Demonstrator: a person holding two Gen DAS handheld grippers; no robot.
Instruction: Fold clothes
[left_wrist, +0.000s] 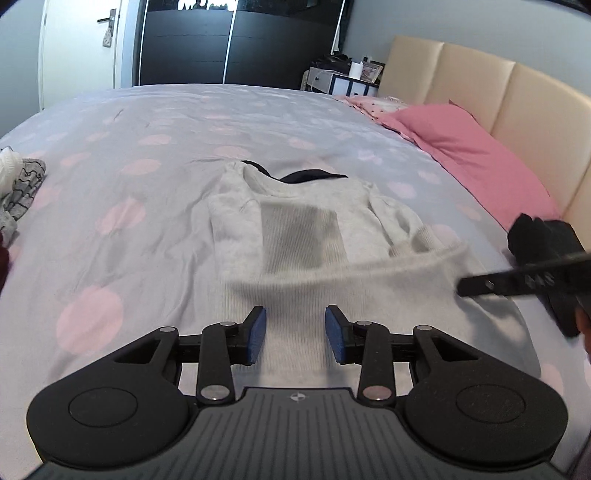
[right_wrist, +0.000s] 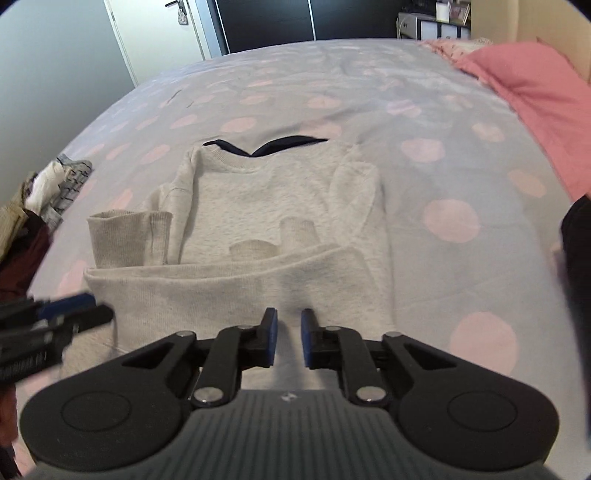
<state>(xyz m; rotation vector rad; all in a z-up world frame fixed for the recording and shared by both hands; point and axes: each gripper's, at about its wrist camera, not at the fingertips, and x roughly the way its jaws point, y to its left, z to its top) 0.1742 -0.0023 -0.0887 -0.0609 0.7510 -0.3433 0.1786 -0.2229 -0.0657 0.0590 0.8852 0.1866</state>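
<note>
- Two tongs hover at the near hem: left tongs spread apart, grasping nothing; right tongs narrower, a gap between the pads, hem cloth below them, not visibly pinched.
- Sweater lies flat on the bed, sleeves folded in, hem raised slightly; the bottom fold looks left to do.
- More clothes wait farther left.

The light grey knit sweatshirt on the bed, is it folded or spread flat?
Partly folded: light grey knit sweatshirt has both sleeves tucked across its body.
</note>
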